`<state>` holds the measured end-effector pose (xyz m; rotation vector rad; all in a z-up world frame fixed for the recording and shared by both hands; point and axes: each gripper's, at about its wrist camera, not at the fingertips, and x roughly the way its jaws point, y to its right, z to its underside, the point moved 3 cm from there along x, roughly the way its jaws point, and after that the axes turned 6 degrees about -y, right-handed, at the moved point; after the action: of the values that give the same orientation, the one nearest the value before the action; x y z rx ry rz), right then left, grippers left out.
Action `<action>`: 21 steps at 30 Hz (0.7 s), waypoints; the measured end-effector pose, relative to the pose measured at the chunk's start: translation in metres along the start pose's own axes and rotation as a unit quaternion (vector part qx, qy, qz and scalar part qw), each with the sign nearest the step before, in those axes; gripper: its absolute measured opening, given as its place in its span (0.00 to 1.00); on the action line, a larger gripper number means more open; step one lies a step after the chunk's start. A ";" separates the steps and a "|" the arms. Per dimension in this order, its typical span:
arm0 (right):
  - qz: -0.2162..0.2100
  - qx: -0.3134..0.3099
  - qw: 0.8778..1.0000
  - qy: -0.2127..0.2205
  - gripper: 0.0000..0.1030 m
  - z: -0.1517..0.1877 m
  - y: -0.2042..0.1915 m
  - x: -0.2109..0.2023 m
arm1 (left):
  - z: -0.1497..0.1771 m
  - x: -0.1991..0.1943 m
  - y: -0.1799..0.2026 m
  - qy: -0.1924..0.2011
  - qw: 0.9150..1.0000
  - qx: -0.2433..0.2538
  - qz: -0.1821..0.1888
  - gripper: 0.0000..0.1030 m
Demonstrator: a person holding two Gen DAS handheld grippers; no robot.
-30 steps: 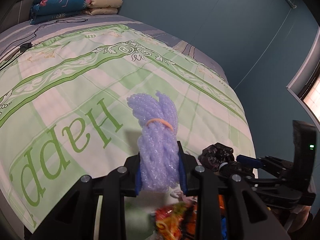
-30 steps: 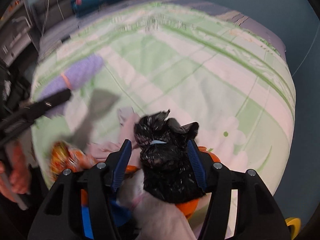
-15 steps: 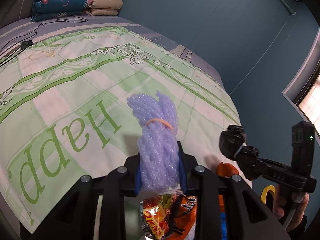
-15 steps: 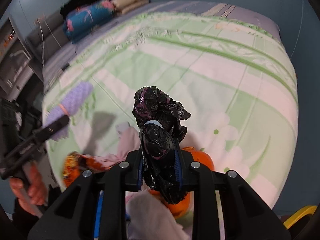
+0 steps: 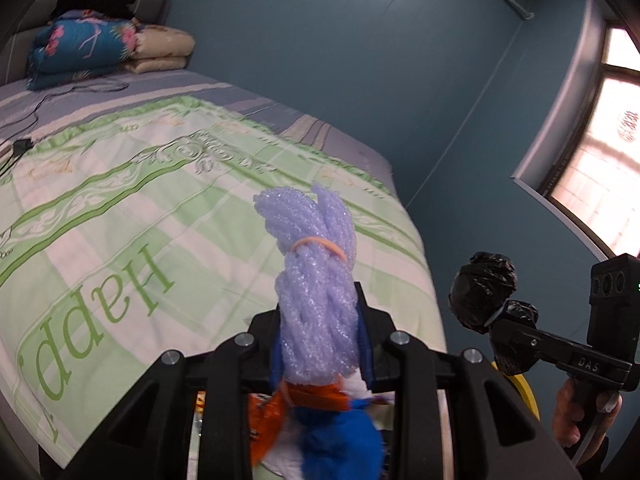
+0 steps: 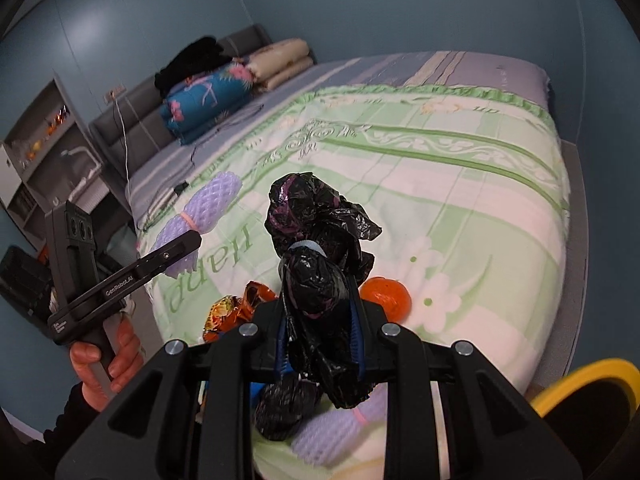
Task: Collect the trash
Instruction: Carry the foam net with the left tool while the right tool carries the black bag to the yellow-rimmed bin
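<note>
1. Currently the left gripper (image 5: 320, 344) is clamped on a purple foam net (image 5: 316, 280) bound with a rubber band (image 5: 318, 245), held above the bed (image 5: 120, 208).
2. Right gripper (image 6: 320, 344) is clamped on a knotted black bag (image 6: 316, 264), also off the bed.
3. Orange ball (image 6: 386, 298), snack wrapper (image 6: 236, 310), and another foam net (image 6: 336, 432) lie at the bed's near edge.
4. Yellow bin rim (image 6: 588, 384) sits beside the bed, lower right.

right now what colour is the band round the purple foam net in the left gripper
Pale orange band on the purple foam net; clearest in the left wrist view.
</note>
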<state>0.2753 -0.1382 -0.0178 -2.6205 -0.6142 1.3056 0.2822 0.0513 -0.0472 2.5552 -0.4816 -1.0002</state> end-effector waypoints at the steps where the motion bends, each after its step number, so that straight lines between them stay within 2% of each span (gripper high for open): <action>1: 0.000 0.008 1.000 0.008 0.22 0.004 0.003 -0.010 | 0.001 -0.004 0.009 0.002 1.000 0.008 0.005 0.26; 11: 0.014 0.028 0.997 0.072 0.22 0.037 0.027 -0.092 | 0.021 -0.030 0.102 0.007 0.994 0.090 0.057 0.26; 17: 0.044 0.046 0.992 0.113 0.22 0.057 0.047 -0.135 | 0.036 -0.038 0.157 0.019 0.986 0.145 0.078 0.26; 21: 0.081 0.069 0.984 0.140 0.22 0.072 0.067 -0.160 | 0.050 -0.031 0.196 0.004 0.980 0.178 0.094 0.26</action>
<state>0.1521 -0.2696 0.0348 -2.7131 -0.2636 0.9482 0.1896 -0.1174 0.0224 2.7497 -0.9576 -0.9011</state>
